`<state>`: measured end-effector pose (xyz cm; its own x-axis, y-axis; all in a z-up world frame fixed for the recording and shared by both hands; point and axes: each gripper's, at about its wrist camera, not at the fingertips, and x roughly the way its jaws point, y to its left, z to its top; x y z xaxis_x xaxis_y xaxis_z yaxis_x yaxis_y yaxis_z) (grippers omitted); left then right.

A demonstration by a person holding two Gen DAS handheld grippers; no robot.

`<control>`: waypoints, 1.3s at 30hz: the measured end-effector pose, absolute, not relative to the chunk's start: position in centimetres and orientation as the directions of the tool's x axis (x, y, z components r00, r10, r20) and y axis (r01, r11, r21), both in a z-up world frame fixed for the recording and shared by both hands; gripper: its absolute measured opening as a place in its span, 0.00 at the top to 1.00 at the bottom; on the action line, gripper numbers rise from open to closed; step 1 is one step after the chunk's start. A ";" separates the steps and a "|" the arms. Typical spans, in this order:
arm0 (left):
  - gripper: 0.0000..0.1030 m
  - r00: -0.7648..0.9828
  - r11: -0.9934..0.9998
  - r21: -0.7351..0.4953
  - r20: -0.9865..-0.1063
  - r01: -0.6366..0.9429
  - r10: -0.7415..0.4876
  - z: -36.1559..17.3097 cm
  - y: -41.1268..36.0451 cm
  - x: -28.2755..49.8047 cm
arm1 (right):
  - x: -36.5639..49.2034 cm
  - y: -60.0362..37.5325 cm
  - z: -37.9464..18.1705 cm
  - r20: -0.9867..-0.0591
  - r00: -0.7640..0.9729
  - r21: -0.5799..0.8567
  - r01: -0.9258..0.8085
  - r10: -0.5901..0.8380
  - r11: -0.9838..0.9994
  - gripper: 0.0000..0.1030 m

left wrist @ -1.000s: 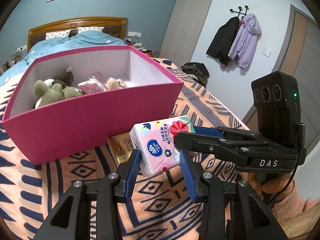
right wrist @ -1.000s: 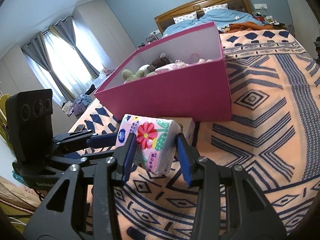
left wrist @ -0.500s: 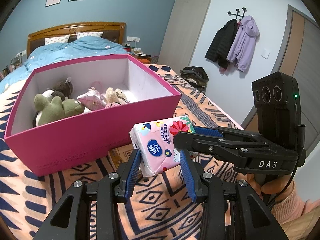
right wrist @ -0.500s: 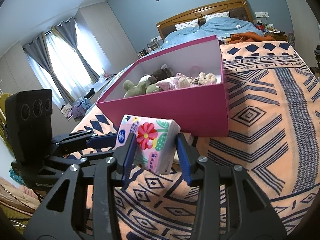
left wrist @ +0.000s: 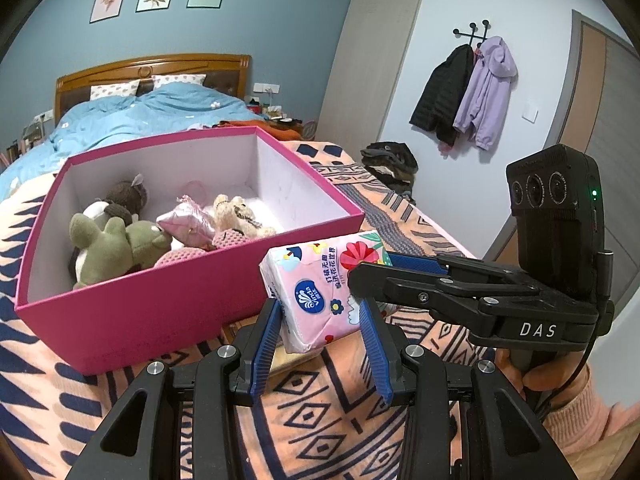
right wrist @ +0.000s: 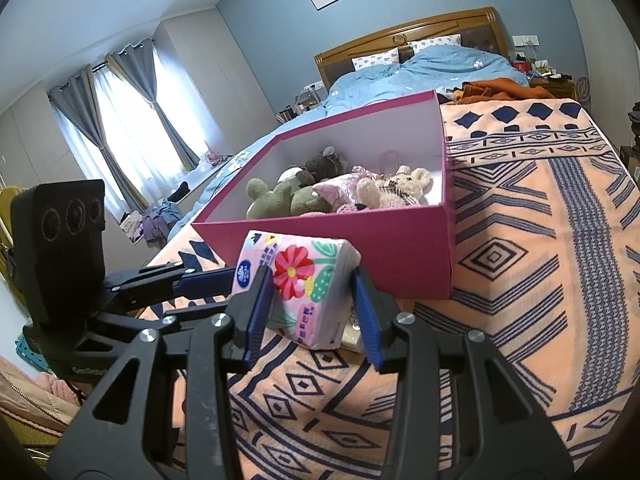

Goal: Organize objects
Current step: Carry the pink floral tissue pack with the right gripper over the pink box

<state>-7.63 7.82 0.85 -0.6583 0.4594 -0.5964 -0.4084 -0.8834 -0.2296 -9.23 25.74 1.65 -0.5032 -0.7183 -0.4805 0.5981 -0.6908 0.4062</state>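
Both hand-held grippers are on one thing here: the left hand-held gripper (left wrist: 322,330) has its blue fingers closed against the sides of a pink flowered tissue pack (left wrist: 320,288), and the right hand-held gripper (right wrist: 310,302) pinches the same pack (right wrist: 298,280) from the other side. The pack hangs tilted in the air above the patterned orange blanket (right wrist: 520,280). Just beyond it stands the open pink box (left wrist: 160,300), its near wall right behind the pack. Inside lie a green plush toy (left wrist: 108,244), a brown one, a pink pouch (left wrist: 186,224) and a cream teddy (right wrist: 396,192). Farther back, blue bedding (left wrist: 152,114) and the wooden headboard (right wrist: 408,40).
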 end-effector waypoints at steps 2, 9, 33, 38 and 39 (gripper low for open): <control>0.60 -0.661 -0.883 -0.230 -0.593 -0.410 0.461 1.0 7.8 -7.7 | -9.3 25.7 1.8 -0.478 -0.506 0.404 0.599 -0.718 -0.691 0.57; 0.60 -0.665 -0.883 -0.229 -0.588 -0.410 0.461 1.2 7.9 -8.1 | -9.6 25.8 2.1 -0.473 -0.510 0.402 0.601 -0.719 -0.691 0.57; 0.60 -0.699 -0.889 -0.217 -0.553 -0.403 0.453 2.9 7.7 -9.7 | -11.2 25.6 4.1 -0.447 -0.538 0.372 0.615 -0.714 -0.696 0.57; 0.60 -0.704 -0.891 -0.216 -0.551 -0.399 0.448 3.1 7.6 -10.1 | -11.3 25.6 4.4 -0.442 -0.541 0.369 0.618 -0.715 -0.695 0.57; 0.60 -0.704 -0.891 -0.216 -0.550 -0.398 0.448 3.1 7.6 -10.2 | -11.4 25.6 4.5 -0.441 -0.542 0.367 0.619 -0.716 -0.695 0.57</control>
<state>-10.20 7.59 3.09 -0.7045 0.4482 -0.5503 -0.3985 -0.8914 -0.2158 -11.37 25.55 4.51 -0.5418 -0.7156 -0.4409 0.6186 -0.6946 0.3671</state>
